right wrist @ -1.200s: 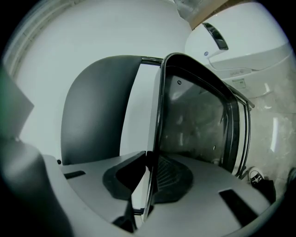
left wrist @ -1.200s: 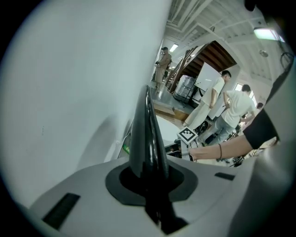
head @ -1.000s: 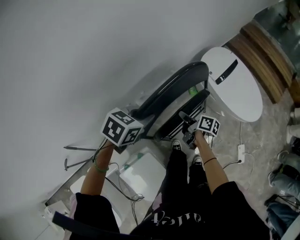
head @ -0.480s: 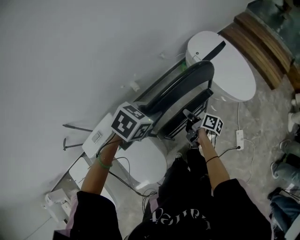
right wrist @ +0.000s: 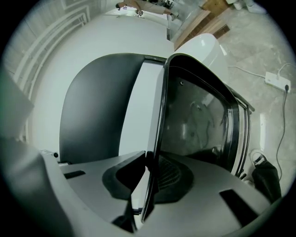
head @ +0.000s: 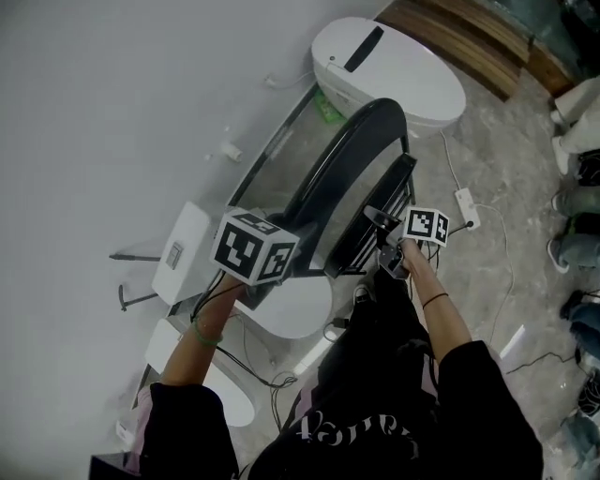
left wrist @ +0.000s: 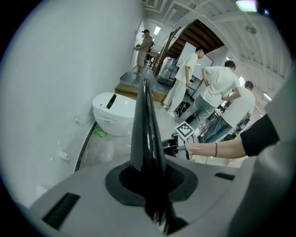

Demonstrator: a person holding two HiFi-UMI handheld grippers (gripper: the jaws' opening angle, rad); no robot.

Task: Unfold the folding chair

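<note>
The folded chair is dark, with a curved glossy backrest and a flat seat frame, and it stands on edge close to the white wall. My left gripper is shut on the backrest's top edge, which runs away between the jaws in the left gripper view. My right gripper is shut on the thin rim of the seat frame. In the right gripper view the dark backrest lies left of that rim and the seat panel lies right of it. From the left gripper view my right gripper shows beyond the chair.
A white rounded toilet-like unit stands by the wall ahead, with a wooden step behind it. A power strip and cables lie on the stone floor. White panels lie near my feet. People stand to the right.
Both grippers and the chair have travelled together along the wall. The white unit now sits higher in the head view. Neither grip has changed.
</note>
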